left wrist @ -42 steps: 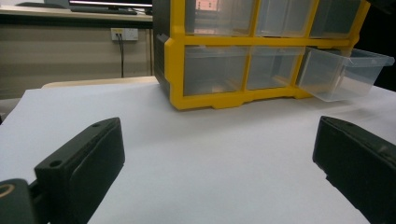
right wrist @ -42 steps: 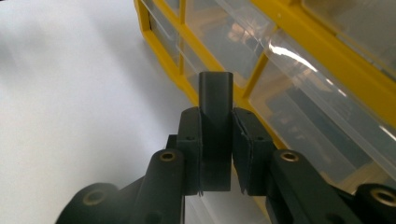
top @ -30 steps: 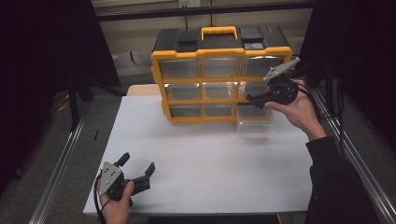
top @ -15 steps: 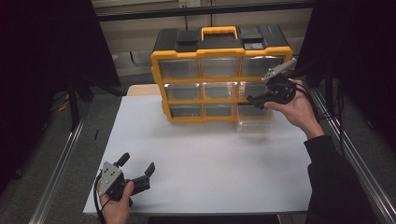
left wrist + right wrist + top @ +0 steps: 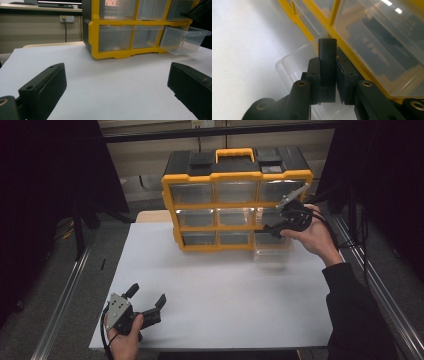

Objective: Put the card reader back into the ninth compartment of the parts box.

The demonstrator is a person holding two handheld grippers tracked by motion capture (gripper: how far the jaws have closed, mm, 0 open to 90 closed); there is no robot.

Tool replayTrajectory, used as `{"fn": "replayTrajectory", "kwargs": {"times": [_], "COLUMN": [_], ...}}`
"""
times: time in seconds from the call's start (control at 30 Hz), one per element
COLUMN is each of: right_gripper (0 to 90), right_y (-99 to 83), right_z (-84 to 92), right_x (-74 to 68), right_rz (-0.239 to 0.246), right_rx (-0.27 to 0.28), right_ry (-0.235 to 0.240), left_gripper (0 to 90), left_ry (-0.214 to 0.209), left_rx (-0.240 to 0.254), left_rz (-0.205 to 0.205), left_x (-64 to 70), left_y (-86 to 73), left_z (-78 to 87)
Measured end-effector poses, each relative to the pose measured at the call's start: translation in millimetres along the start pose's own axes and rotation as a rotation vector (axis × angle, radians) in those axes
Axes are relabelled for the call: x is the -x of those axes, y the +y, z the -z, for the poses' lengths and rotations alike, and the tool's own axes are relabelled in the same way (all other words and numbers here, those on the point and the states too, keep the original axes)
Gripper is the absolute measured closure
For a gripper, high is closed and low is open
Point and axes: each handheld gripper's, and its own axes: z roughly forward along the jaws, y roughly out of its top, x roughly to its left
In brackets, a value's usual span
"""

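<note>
Pinched narrow in the right tongs (image 5: 328,62), upright, a black block (image 5: 327,47); pressed by both pads on its two sides. Gripped so, probably, for lowering straight into the drawer (image 5: 294,65) without tipping. Pulled out from the bottom row of the yellow cabinet (image 5: 235,170), at the right of the high view, and left open to receive the part, as far as can be judged. Looks empty, of clear plastic, with its front standing out over the white counter (image 5: 225,295).

In the right gripper view, sits just above the drawer's open mouth, near the rim closest to the cabinet, in the middle of the frame. Apparently not touching the drawer, though hard to say for sure. Calls next for a small descent and then an opening of the pads.

At the lower left of the high view, low by the counter edge, the left tongs (image 5: 148,296): spread wide, holding nothing, well apart from the cabinet. Parked there most likely to keep out of the way, and pointed toward the drawer, seen at the upper right of the left gripper view.
</note>
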Motion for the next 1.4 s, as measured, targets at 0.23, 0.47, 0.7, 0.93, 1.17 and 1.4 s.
{"fn": "replayTrajectory", "kwargs": {"times": [0.23, 0.47, 0.7, 0.93, 1.17, 1.4], "right_gripper": [73.9, 73.9, 73.9, 73.9, 73.8, 73.8], "right_y": [-2.8, -7.8, -12.7, -16.0, -22.4, -25.2], "right_z": [-5.2, -12.4, -19.6, -23.4, -30.5, -32.2], "right_x": [0.9, 0.5, 3.1, 3.7, 5.4, 5.9], "right_rz": [-0.004, 0.002, -0.017, -0.02, -0.024, -0.026], "right_rx": [-0.034, -0.082, -0.097, -0.105, -0.11, -0.112], "right_ry": [0.003, -0.006, 0.013, 0.027, 0.041, 0.043], "left_gripper": [2.3, 2.3, 2.3, 2.3, 2.3, 2.3], "left_ry": [-0.002, -0.004, -0.003, -0.002, -0.001, -0.003], "left_rx": [-0.002, -0.004, -0.006, -0.004, -0.004, -0.004], "left_rz": [0.001, -0.001, 0.001, -0.002, -0.001, -0.001], "left_x": [-0.1, 0.0, -0.3, 0.0, -0.1, -0.1], "left_y": [-0.2, -0.5, -0.6, -0.4, -0.5, -0.4], "left_z": [0.1, -0.4, -0.1, 0.2, -0.1, 0.0]}}
